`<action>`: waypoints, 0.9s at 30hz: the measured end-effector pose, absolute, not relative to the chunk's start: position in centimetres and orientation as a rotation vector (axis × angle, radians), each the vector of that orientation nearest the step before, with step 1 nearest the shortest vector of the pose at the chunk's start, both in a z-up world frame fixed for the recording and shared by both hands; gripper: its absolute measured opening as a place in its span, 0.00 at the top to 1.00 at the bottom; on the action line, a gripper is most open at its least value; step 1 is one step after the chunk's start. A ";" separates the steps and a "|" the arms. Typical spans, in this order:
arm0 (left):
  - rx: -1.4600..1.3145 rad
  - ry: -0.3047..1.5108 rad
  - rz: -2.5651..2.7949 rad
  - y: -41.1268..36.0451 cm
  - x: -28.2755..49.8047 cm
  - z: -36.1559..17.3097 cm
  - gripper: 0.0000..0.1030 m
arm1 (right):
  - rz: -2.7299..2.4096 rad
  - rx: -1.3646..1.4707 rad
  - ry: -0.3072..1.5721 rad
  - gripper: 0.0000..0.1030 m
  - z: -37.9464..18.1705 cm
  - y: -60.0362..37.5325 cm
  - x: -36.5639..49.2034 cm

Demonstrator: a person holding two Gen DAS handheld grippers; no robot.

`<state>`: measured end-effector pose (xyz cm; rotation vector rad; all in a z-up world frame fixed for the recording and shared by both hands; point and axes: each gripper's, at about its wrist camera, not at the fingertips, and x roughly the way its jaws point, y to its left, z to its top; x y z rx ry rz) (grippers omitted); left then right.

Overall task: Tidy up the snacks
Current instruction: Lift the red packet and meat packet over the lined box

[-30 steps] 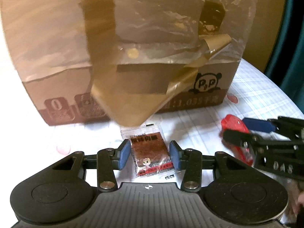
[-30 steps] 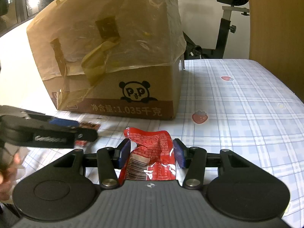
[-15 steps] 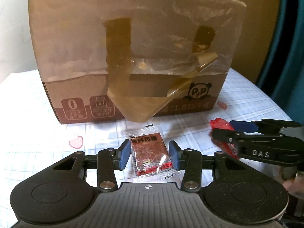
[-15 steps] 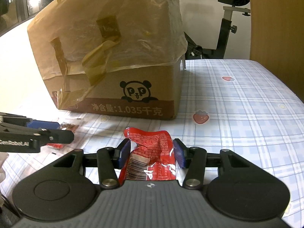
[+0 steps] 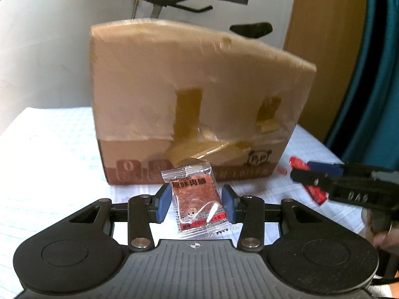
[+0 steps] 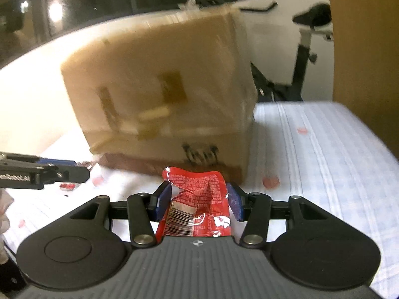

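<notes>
Checked tablecloth point(image 6: 324, 149) carried a plastic-wrapped cardboard box point(image 5: 194, 104). Left gripper point(image 5: 197, 203), raised before the box, pinched a clear jerky packet point(image 5: 198, 199). Right gripper point(image 6: 198, 200) clamped a crumpled red snack pouch point(image 6: 199, 199), likewise off the cloth.

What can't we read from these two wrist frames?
- Cardboard box interior: both views, its plastic-covered front wall hides it.
- Box print: right wrist view, motion blur smears it.
- Red packet lower end: right wrist view, gripper body covers it.
- Jerky packet small print: left wrist view, too small.
- Right gripper grip: left wrist view, blurred.
</notes>
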<state>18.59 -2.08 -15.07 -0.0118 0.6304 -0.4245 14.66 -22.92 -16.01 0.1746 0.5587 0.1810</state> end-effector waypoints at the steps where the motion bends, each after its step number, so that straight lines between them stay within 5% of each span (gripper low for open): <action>1: -0.016 0.623 -0.423 -1.7 18.3 -14.6 0.55 | 0.188 0.173 0.542 0.50 -15.2 -22.9 14.6; 12: -0.078 0.579 -0.380 1.3 17.2 -12.4 0.55 | 0.252 0.124 0.373 0.50 -7.8 -21.6 15.1; 27: -0.008 0.317 -0.420 -0.8 25.5 -1.3 0.55 | 0.309 0.062 0.269 0.50 -0.1 -20.9 23.1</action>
